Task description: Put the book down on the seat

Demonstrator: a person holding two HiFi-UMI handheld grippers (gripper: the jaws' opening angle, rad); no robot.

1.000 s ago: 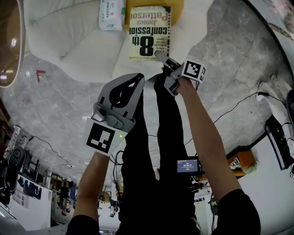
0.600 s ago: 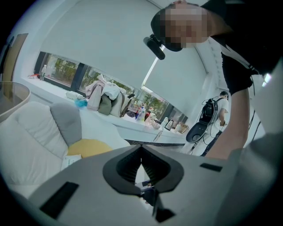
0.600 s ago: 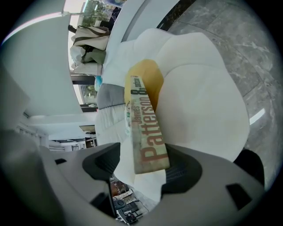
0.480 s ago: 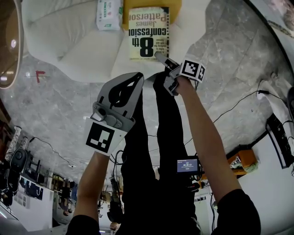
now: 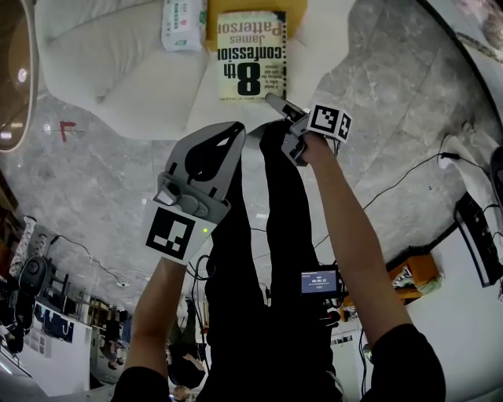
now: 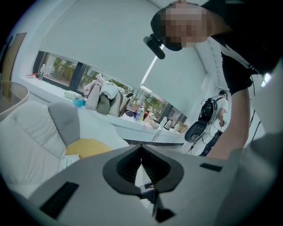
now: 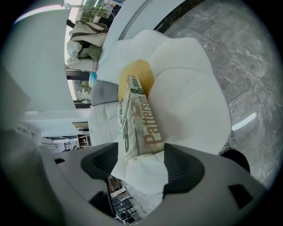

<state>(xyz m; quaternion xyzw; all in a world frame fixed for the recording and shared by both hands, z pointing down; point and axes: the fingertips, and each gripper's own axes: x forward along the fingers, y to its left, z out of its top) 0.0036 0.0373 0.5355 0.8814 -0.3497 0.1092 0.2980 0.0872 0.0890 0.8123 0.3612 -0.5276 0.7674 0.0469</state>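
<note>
The book (image 5: 250,55), a paperback with a pale cover and large dark print, lies flat on the white seat (image 5: 157,86). My right gripper (image 5: 277,106) is at the book's near edge, and its jaws are opening. In the right gripper view the book (image 7: 137,119) rests on the seat cushion (image 7: 190,97) just ahead of my right gripper (image 7: 143,161), with a gap to each pad. My left gripper (image 5: 234,132) hangs in the air short of the seat, shut and empty. In its own view my left gripper (image 6: 141,152) shows its pads together.
A white packet with green print (image 5: 182,20) lies on the seat left of the book. A yellow cushion (image 5: 302,12) sits behind the book. A round table edge (image 5: 16,71) is at far left. Cables (image 5: 409,180) run over the marble floor at right. The person's black-clad legs stand below the grippers.
The seat and book have drifted slightly up and left in the head view. The right gripper stays at the book's near edge. The left gripper has barely moved.
</note>
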